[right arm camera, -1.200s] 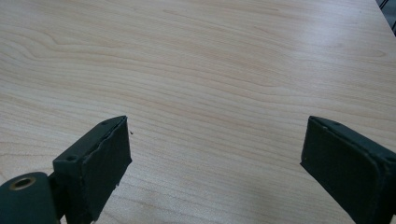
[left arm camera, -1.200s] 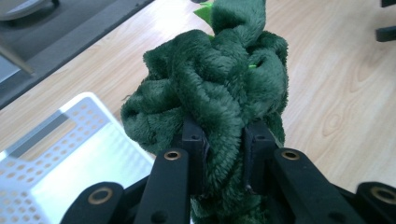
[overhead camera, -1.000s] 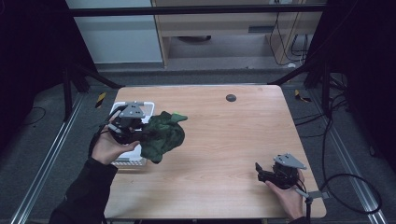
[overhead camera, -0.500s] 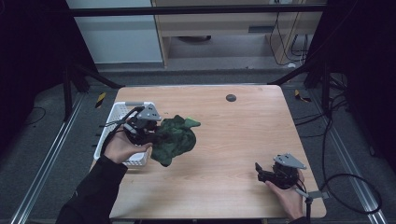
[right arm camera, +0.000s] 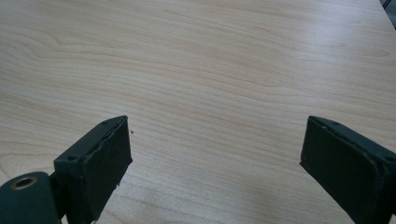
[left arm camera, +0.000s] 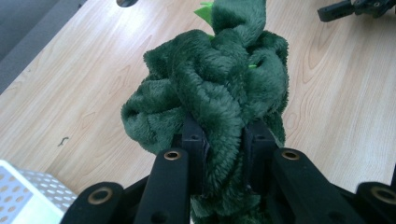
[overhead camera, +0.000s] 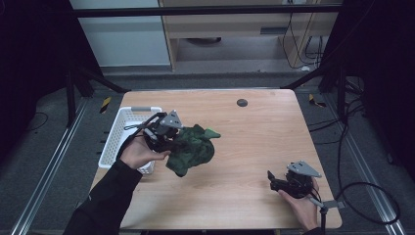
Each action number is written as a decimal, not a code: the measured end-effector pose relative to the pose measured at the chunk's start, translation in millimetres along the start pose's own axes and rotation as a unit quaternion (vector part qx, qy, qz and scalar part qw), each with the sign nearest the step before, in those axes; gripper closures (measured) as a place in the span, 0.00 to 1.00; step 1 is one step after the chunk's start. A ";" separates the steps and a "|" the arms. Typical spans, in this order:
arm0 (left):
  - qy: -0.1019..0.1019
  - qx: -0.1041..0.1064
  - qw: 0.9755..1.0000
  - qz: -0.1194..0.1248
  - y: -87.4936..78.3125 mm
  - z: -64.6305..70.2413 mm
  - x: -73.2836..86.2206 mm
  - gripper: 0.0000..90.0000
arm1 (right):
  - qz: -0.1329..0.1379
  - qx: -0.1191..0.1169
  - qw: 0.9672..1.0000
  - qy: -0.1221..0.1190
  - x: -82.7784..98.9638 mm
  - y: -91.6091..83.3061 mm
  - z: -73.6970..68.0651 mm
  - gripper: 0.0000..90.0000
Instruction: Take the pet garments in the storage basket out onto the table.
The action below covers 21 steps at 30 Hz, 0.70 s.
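Two grippers on the go here, and they're well apart. Left gripper [overhead camera: 178, 139] has its jaws clamped tight on a bunch of dark green plush cloth [overhead camera: 192, 149]; in the left gripper view you can see the fuzzy fabric [left arm camera: 212, 93] squeezed between the two black jaws, bulging out above them, with a bit of brighter green poking out at the top. From the high view the cloth hangs from the gripper over the left part of the wooden table [overhead camera: 244, 196], just right of a white perforated basket [overhead camera: 115, 142] that sits at the table's left edge. Can't tell if the bottom of the cloth touches the wood or hangs just above it. Right gripper [overhead camera: 270, 177] sits low near the front right corner, held in the person's hand, jaws spread wide with nothing between them, just bare tabletop [right arm camera: 210, 70] showing in the right gripper view. Small dark round thing [overhead camera: 242, 102] near the far edge, too small to make out.
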<state>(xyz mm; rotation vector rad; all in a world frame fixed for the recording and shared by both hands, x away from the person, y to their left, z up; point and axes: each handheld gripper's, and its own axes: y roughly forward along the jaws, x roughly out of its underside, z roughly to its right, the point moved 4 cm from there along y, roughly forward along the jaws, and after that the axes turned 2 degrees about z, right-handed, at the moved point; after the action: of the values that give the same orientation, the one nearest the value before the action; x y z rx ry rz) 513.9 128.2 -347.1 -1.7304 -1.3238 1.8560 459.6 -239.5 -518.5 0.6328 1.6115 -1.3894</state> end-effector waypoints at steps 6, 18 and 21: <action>0.011 0.009 1.000 -0.012 10.7 3.2 -4.3 0.82 | -0.001 -0.001 1.000 -0.002 0.3 0.5 0.1 0.09; 0.027 0.025 0.999 -0.031 29.3 9.8 -8.7 0.82 | -0.002 -0.002 1.000 0.001 0.2 0.1 -0.3 0.10; 0.032 0.028 0.998 -0.037 38.3 12.3 -10.6 0.82 | -0.002 -0.002 1.000 0.001 0.2 0.0 -0.2 0.10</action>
<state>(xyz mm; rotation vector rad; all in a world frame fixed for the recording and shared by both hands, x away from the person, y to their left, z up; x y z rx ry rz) 519.6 94.6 -370.8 -1.6747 -1.2825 1.7646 459.4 -239.3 -518.8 0.6285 1.6167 -1.3890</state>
